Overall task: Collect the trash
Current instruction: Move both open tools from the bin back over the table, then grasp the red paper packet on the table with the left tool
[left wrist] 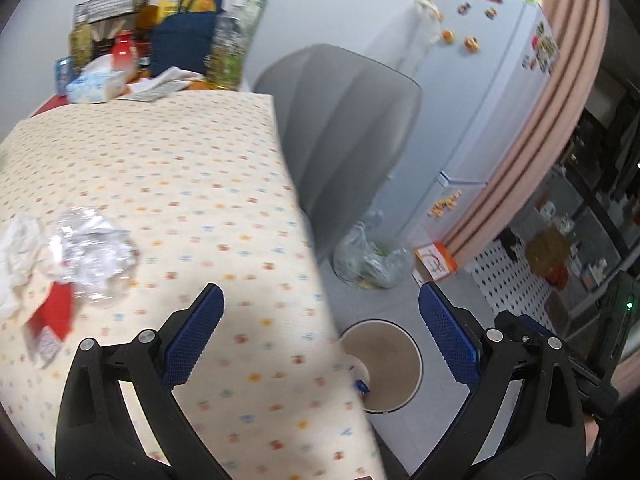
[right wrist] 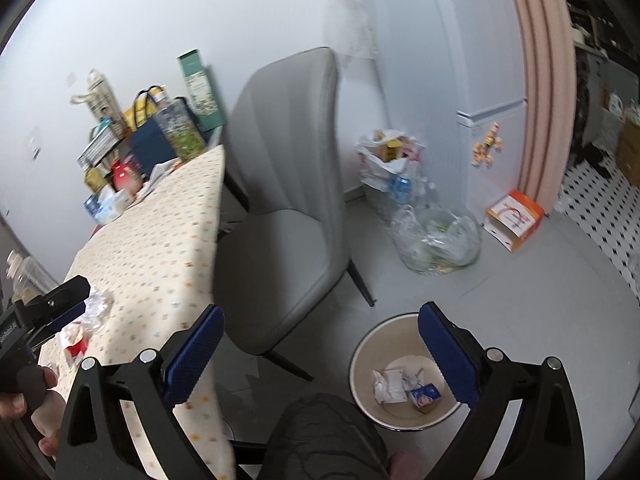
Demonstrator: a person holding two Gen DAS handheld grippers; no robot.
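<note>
Trash lies on the cloth-covered table (left wrist: 180,168): crumpled clear plastic (left wrist: 92,248), a white tissue (left wrist: 16,256) and a red wrapper (left wrist: 54,312). My left gripper (left wrist: 320,296) hangs open and empty over the table's corner, right of that trash. The round bin (left wrist: 416,344) stands on the floor below. In the right wrist view the bin (right wrist: 360,344) holds crumpled paper (right wrist: 390,386) and a small blue carton (right wrist: 426,396). My right gripper (right wrist: 322,312) is open and empty above the bin's near side. At the far left the left gripper (right wrist: 76,298) hovers by the plastic trash (right wrist: 94,312).
A grey chair (right wrist: 288,200) stands between table and bin. Clear bags of bottles (right wrist: 436,240) and an orange box (right wrist: 514,218) sit by the fridge (left wrist: 480,92). Bags, bottles and a tissue pack (left wrist: 96,86) crowd the table's far end. A knee (right wrist: 324,436) shows low.
</note>
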